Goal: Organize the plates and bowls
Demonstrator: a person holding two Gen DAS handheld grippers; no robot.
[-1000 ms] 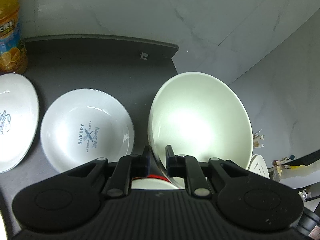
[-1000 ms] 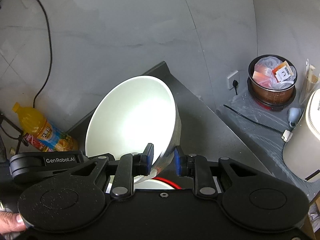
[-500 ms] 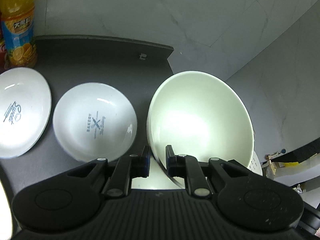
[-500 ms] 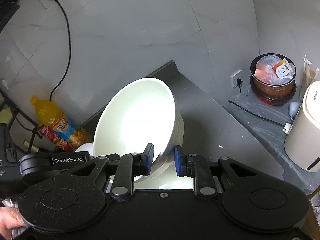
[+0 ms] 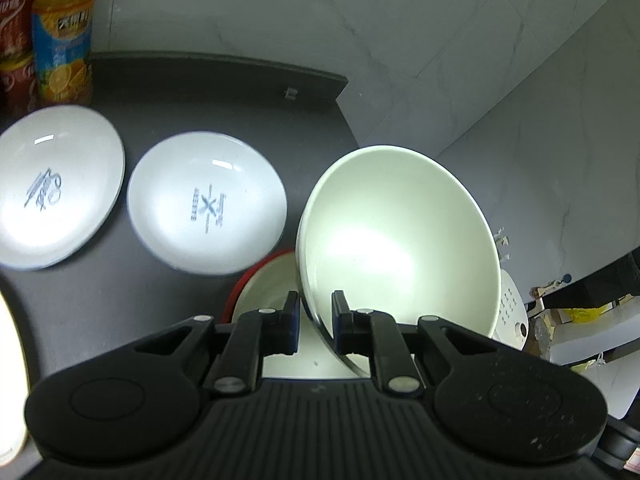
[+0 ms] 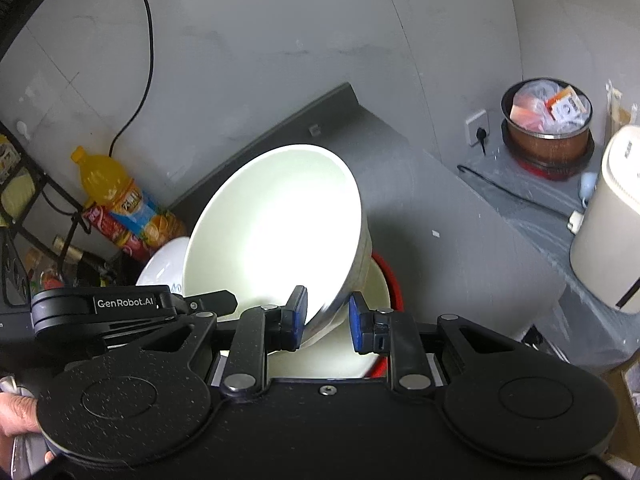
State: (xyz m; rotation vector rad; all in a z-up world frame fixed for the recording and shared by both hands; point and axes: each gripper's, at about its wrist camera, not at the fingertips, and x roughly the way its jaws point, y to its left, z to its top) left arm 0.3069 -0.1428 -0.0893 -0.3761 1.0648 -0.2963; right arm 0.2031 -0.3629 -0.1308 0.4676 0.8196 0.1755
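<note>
A large pale bowl [image 5: 400,240] hangs tilted above the dark counter [image 5: 200,92]. My left gripper [image 5: 316,322] is shut on its near rim. The same bowl fills the right wrist view [image 6: 276,232], where my right gripper [image 6: 326,320] is shut on its other rim. Under it sits a red-rimmed bowl [image 5: 260,288], also in the right wrist view [image 6: 384,280]. Two white printed plates [image 5: 206,202] [image 5: 52,184] lie to the left on the counter.
An orange juice bottle [image 5: 62,36] and red cans [image 5: 14,48] stand at the counter's back left. A bin [image 6: 546,132], a wall socket [image 6: 478,132] with a cable and a cream appliance [image 6: 608,224] are on the floor to the right.
Both grippers have lifted the pale bowl higher above the counter. The red-rimmed bowl beneath it and both plates now show more fully.
</note>
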